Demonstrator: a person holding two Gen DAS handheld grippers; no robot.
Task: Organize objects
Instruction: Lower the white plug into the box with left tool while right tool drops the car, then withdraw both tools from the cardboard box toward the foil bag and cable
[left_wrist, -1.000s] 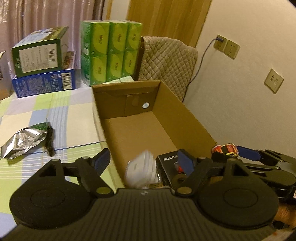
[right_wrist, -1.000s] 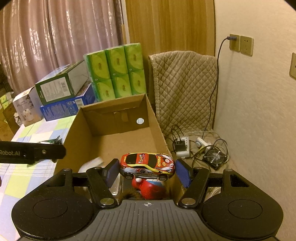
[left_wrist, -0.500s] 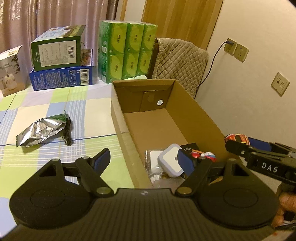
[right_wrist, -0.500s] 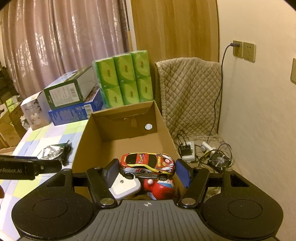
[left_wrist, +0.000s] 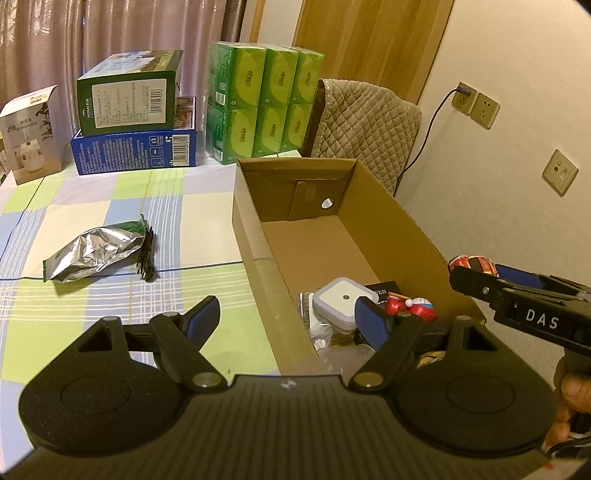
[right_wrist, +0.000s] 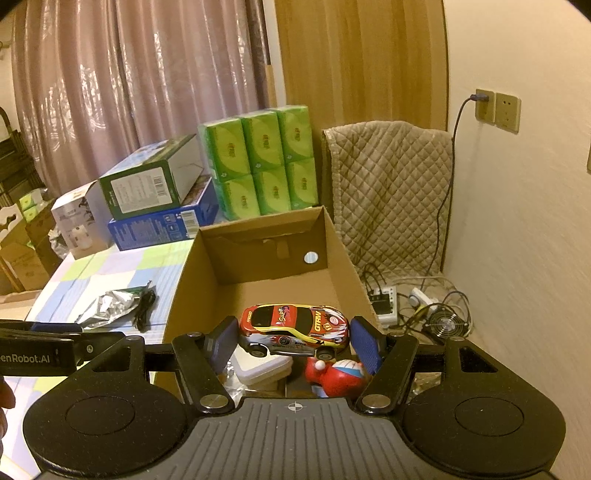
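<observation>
While the box (right_wrist: 341, 258) hides its near contents behind gripper bodies, the right gripper (right_wrist: 293, 339) clamps the car (right_wrist: 293, 326) between both fingers; the left gripper (left_wrist: 286, 319) gapes empty.

Red-and-yellow toy car (right_wrist: 293, 326), brown cardboard box (left_wrist: 388, 221), green tissue packs (left_wrist: 258, 103), silver foil pouch (left_wrist: 92, 253), green-blue-white checked surface (left_wrist: 110, 206).
</observation>
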